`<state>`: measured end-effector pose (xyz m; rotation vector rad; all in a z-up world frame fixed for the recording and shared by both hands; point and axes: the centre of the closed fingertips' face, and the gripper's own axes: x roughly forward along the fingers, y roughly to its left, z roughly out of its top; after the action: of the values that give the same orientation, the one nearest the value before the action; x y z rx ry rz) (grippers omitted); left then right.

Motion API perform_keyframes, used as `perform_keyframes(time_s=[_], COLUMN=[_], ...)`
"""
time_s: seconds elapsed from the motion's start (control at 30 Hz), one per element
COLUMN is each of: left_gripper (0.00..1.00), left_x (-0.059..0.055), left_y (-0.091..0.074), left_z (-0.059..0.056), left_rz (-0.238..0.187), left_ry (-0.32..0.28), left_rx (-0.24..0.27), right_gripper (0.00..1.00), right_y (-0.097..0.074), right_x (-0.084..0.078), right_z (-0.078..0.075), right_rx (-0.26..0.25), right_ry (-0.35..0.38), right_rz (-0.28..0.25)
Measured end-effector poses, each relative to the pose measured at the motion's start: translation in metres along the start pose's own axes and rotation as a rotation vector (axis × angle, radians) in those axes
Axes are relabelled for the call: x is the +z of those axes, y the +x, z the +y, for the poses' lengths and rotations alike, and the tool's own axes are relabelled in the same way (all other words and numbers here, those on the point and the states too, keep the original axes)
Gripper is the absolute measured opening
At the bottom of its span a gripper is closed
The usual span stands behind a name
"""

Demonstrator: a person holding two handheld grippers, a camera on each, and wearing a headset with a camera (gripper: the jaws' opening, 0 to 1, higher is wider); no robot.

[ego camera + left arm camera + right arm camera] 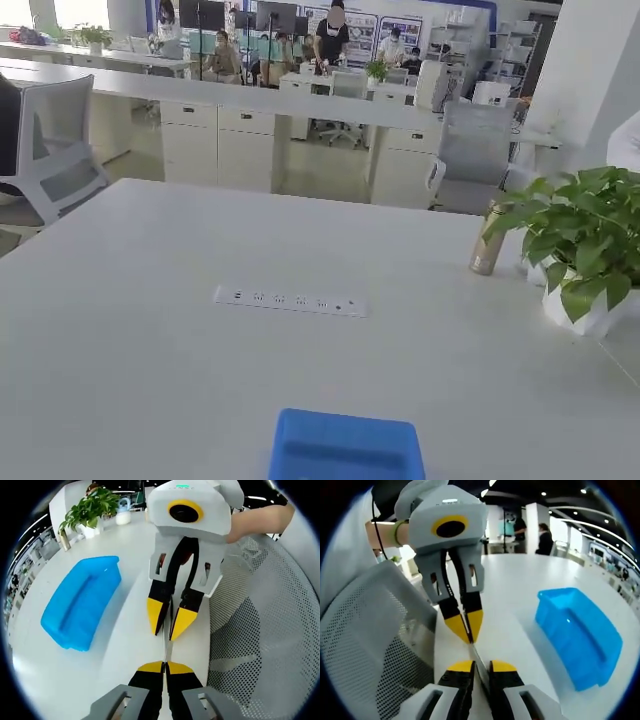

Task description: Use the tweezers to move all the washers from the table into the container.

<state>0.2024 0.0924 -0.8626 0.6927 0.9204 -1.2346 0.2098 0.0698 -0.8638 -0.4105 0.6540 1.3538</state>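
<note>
Left gripper (164, 667) is clenched on the tweezers (168, 647), with the right gripper (170, 625) pinching the far end, nose-to-nose. The container (82, 602) sits off to the left gripper's left. I'd seat the tweezers squarely in one grip before the other lets go.

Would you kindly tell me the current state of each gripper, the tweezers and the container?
Thin metal tweezers: gripped at both ends.
Left gripper, yellow-tipped jaws: shut on the tweezers.
Right gripper, yellow-tipped jaws: shut on the tweezers.
Blue plastic container: upright on the white table, open-topped, looks empty.
</note>
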Motion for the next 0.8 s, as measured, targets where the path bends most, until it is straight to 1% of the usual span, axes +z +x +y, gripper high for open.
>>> perform_keyframes(time_s=[0.13, 0.2, 0.3, 0.37, 0.47, 0.5, 0.57, 0.67, 0.73, 0.8], left_gripper=[0.0, 0.0, 0.0, 0.0, 0.0, 0.0, 0.0, 0.0, 0.04, 0.08], left_x=[-0.004, -0.005, -0.006, -0.006, -0.005, -0.005, -0.005, -0.004, -0.004, -0.004], left_y=[0.0, -0.001, -0.001, -0.001, -0.001, -0.001, -0.001, -0.001, -0.002, -0.005], left_z=[0.003, 0.004, 0.005, 0.005, 0.005, 0.005, 0.007, 0.009, 0.009, 0.011], left_rz=[0.019, 0.019, 0.021, 0.023, 0.029, 0.029, 0.031, 0.032, 0.028, 0.015], left_ry=[-0.003, -0.008, -0.009, -0.008, 0.007, 0.009, 0.015, 0.017, -0.005, -0.014], left_rx=[0.006, 0.007, 0.006, 0.006, 0.003, 0.005, 0.015, 0.029, 0.035, 0.04], right_gripper=[0.08, 0.09, 0.12, 0.13, 0.16, 0.17, 0.17, 0.18, 0.2, 0.2], right_y=[-0.01, -0.018, -0.031, -0.041, -0.055, -0.062, -0.072, -0.087, -0.094, -0.105], right_x=[0.001, 0.002, 0.004, 0.004, 0.002, 0.004, 0.003, 0.004, 0.002, 0.002], right_z=[-0.003, -0.007, -0.01, -0.013, -0.018, -0.02, -0.024, -0.029, -0.032, -0.038], right_rx=[-0.021, -0.041, -0.071, -0.098, -0.149, -0.172, -0.205, -0.244, -0.263, -0.295], right_ry=[0.032, 0.06, 0.085, 0.102, 0.133, 0.143, 0.171, 0.191, 0.194, 0.198], right_rz=[-0.012, -0.037, -0.059, -0.071, -0.089, -0.101, -0.125, -0.141, -0.142, -0.143])
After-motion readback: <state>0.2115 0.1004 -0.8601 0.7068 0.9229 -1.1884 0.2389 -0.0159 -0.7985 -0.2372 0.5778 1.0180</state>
